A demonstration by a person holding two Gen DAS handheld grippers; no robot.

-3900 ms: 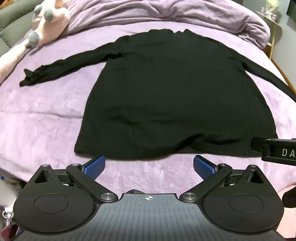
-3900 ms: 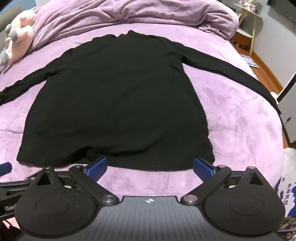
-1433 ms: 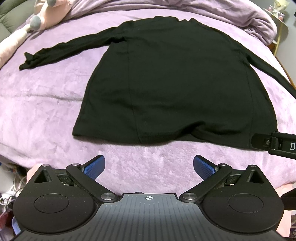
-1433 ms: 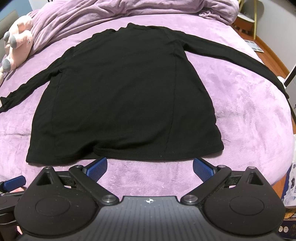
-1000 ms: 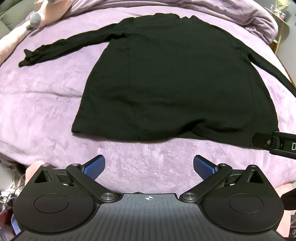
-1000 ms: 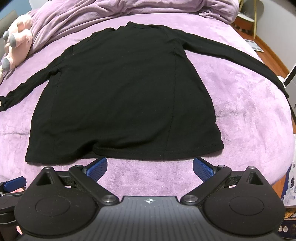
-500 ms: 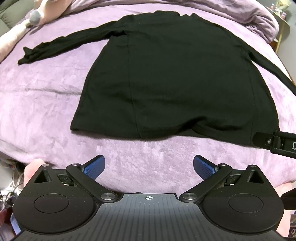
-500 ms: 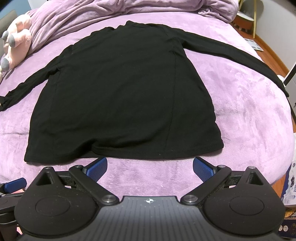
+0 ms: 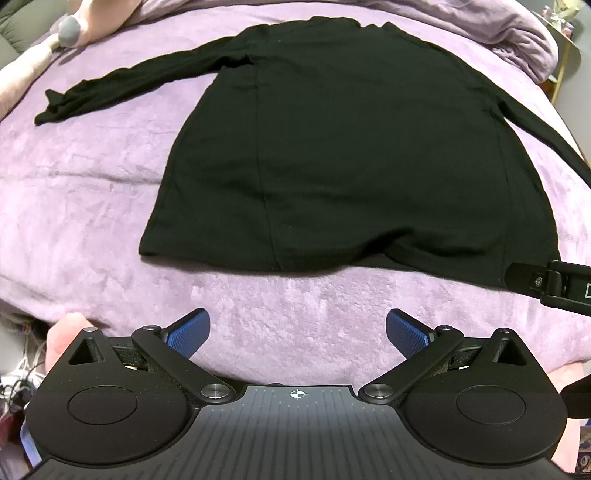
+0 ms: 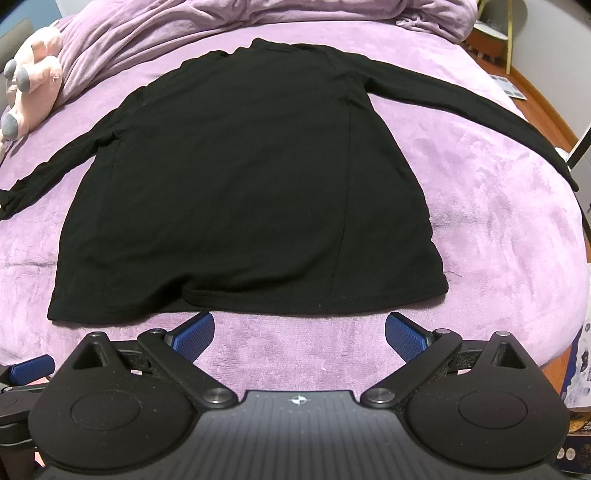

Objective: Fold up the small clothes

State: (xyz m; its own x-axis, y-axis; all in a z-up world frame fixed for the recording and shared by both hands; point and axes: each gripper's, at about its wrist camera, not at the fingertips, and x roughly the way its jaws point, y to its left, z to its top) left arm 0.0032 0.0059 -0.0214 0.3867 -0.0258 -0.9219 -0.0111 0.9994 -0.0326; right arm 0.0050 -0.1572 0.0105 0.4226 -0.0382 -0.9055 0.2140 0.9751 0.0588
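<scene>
Purple plush bedding [image 9: 92,206] is shown filling the left wrist view, with a rumpled purple duvet [image 9: 461,22] bunched along its far edge. A black long-sleeved top [image 9: 343,147] is laid flat on the bedding, hem nearest the camera and both sleeves spread outward; the hem is slightly rucked near its middle. Part of a pink plush toy [image 9: 85,22] is seen at the far left corner. The left gripper [image 9: 295,332] is held just short of the hem, its blue pads spread wide with nothing between them. A black part of the right gripper [image 9: 546,282] is seen at the right edge, over the hem corner. From the right wrist view, the same top [image 10: 243,177] is seen centred on the bedding [image 10: 498,206], with the pink toy [image 10: 29,92] at the far left and wooden flooring [image 10: 546,99] beyond the right bed edge. The right gripper [image 10: 299,334] is likewise spread and empty, just before the hem. One blue pad of the left gripper [image 10: 27,365] is visible at the lower left.
</scene>
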